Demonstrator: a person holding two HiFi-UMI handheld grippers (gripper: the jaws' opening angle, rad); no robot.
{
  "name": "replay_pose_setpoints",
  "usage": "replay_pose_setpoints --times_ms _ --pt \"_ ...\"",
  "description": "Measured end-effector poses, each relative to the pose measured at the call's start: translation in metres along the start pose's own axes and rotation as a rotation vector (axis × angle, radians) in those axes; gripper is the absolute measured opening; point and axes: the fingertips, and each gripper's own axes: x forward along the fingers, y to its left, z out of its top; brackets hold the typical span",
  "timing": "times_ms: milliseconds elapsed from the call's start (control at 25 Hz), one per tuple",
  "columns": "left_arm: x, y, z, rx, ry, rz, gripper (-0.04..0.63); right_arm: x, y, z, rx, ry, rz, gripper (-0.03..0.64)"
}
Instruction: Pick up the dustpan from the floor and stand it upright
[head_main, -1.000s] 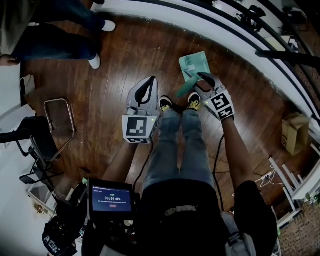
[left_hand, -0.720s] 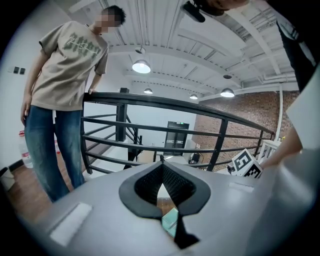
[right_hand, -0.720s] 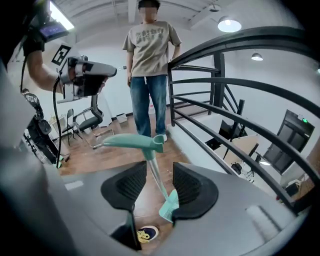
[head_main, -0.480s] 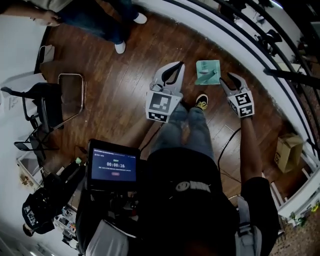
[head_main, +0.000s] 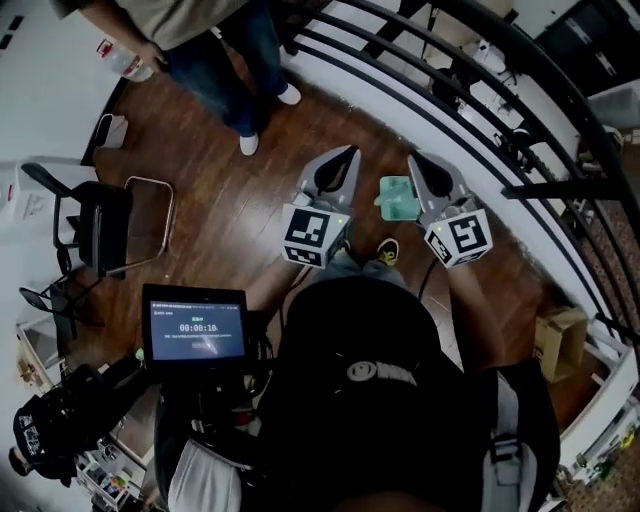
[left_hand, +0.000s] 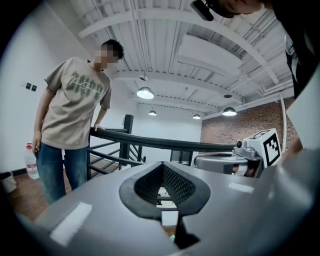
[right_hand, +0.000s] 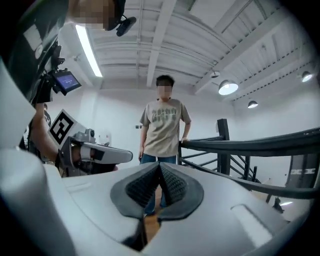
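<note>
Both sets of jaws empty, your left gripper (head_main: 349, 152) pinched together, your right gripper (head_main: 413, 158) just closed, pale green plastic dustpan (head_main: 397, 198) on dark wooden floor (head_main: 220, 200), seen between them.

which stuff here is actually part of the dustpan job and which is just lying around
Part of the job:
- dustpan, on the floor
- left gripper, shut, empty
- right gripper, shut, empty

Just around:
- chair
- cardboard box
- screen
- bystander
</note>
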Motion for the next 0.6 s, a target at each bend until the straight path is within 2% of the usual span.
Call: replay_pose_setpoints --times_ms 200,480,600 --pt "0.006 0.001 0.020 0.041 -0.034 0.036 0.020 0.018 0.013 0.009 0.010 -0.049 0.085 0.003" --pt "-0.006 -0.018 0.024 0.086 -0.038 0.038 0.020 0.014 0.013 0.041 0.042 -0.095 0.116 0.003" --pt "0.019 -0.009 0.042 0.090 -0.081 0.036 0.020 0.035 -0.008 0.051 0.016 -0.114 0.128 0.003"
